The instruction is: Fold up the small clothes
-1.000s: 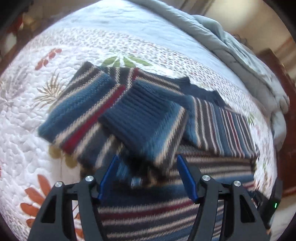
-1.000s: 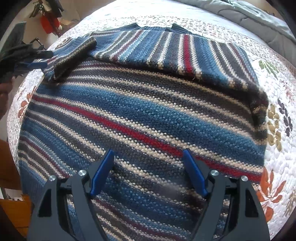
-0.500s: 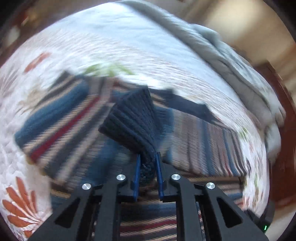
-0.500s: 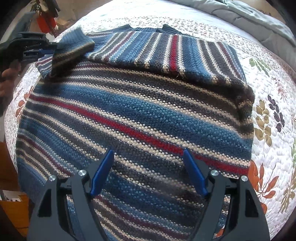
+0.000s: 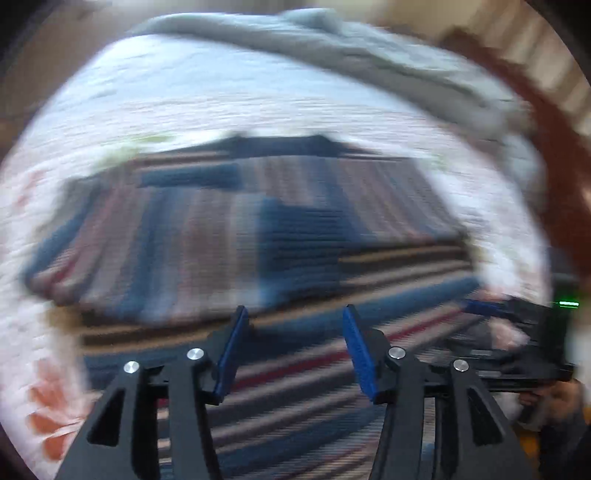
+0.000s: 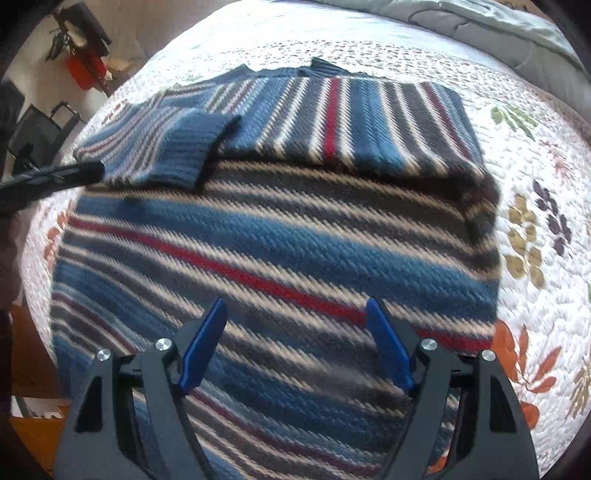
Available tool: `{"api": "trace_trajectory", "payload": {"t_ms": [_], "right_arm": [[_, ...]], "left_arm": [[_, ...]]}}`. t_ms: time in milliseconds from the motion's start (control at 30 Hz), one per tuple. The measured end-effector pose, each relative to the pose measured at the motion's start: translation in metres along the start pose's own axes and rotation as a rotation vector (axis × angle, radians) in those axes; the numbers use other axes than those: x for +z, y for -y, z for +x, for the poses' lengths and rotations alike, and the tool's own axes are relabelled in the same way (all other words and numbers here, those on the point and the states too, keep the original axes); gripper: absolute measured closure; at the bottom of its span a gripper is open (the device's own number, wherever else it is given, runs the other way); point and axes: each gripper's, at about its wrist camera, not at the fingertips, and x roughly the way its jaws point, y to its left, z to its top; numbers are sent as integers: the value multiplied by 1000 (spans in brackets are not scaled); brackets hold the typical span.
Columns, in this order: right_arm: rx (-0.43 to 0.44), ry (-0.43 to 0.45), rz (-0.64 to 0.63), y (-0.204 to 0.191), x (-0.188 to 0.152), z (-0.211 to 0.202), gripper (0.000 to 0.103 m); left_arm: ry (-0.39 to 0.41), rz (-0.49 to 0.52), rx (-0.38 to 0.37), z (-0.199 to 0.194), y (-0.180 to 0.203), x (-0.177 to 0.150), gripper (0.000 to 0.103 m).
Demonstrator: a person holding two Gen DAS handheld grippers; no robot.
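Left wrist view is blurred: my left gripper point(image 5: 291, 343), clamped on the sleeve cuff point(image 6: 192, 147) half a second ago, now gapes empty. The cuff lies folded across the sweater point(image 6: 280, 243) on the bed point(image 6: 535, 155); my right gripper point(image 6: 295, 343) hovers spread, so both sleeves look folded in.

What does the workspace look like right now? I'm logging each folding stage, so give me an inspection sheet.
Surface: floral quilt on a bed.
Job's things: striped sweater lying flat; both sleeves folded across the chest, one cuff on top.
Clutter: grey blanket bunched at the far edge.
Grippers: left gripper open, empty, view blurred; right gripper open, empty, above the hem.
Cables: nothing seen.
Surroundings: dark wood frame; red thing by the wall.
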Motion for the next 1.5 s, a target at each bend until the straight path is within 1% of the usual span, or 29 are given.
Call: {"api": "trace_trajectory", "payload": {"t_ms": [33, 67, 133, 233, 267, 367, 567, 600, 633, 667, 733, 767, 800, 833, 900, 967, 1000, 1100, 1200, 1333, 1400, 1500], "right_arm": [[4, -6, -2, -4, 7, 2, 26], [-2, -14, -6, -9, 14, 4, 26], [-11, -29, -12, -19, 28, 10, 26], [13, -60, 7, -34, 53, 20, 26], [27, -70, 20, -38, 60, 23, 26], [67, -100, 48, -51, 82, 35, 26], [86, -148, 75, -65, 112, 67, 26], [99, -152, 86, -66, 114, 73, 28], [112, -157, 92, -66, 116, 77, 36], [124, -160, 89, -68, 117, 80, 41], [150, -145, 56, -75, 118, 80, 69], [161, -139, 33, -79, 118, 78, 74], [154, -134, 19, -80, 117, 77, 95], [155, -123, -6, -81, 118, 72, 98], [182, -110, -19, -79, 118, 64, 98], [198, -71, -52, -74, 119, 46, 98], [194, -55, -64, -73, 120, 38, 98], [117, 20, -91, -59, 128, 9, 98], [0, 101, -117, -35, 140, -21, 98], [-110, 167, -122, -4, 150, -43, 98], [-127, 172, -102, 11, 154, -43, 98], [-185, 148, -76, 34, 153, -24, 98]], "left_arm": [[-17, -37, 72, 3, -17, 1, 50], [-35, -74, 99, 6, -30, 2, 50], [-59, -141, 113, 12, -49, 5, 50], [-61, -210, 195, 11, -68, 4, 50], [-59, -223, 207, 12, -71, 3, 49], [-57, -241, 215, 12, -77, 0, 44], [-58, -248, 222, 14, -83, -8, 44], [-55, -259, 219, 13, -87, -9, 44], [-52, -269, 216, 11, -90, -10, 43], [-49, -279, 214, 11, -93, -10, 43], [-40, -299, 214, 7, -99, -12, 42], [-35, -306, 218, 5, -101, -12, 42], [-28, -311, 224, 3, -104, -13, 42], [-18, -317, 231, 0, -106, -13, 42], [4, -324, 243, -7, -108, -13, 42], [34, -327, 257, -15, -109, -11, 40], [47, -325, 266, -18, -108, -9, 38], [72, -323, 268, -23, -106, -5, 34], [78, -316, 275, -21, -101, 1, 34], [66, -286, 303, -6, -90, 9, 34], [55, -273, 330, 5, -87, 11, 34], [13, -260, 384, 28, -88, 13, 34]]}}
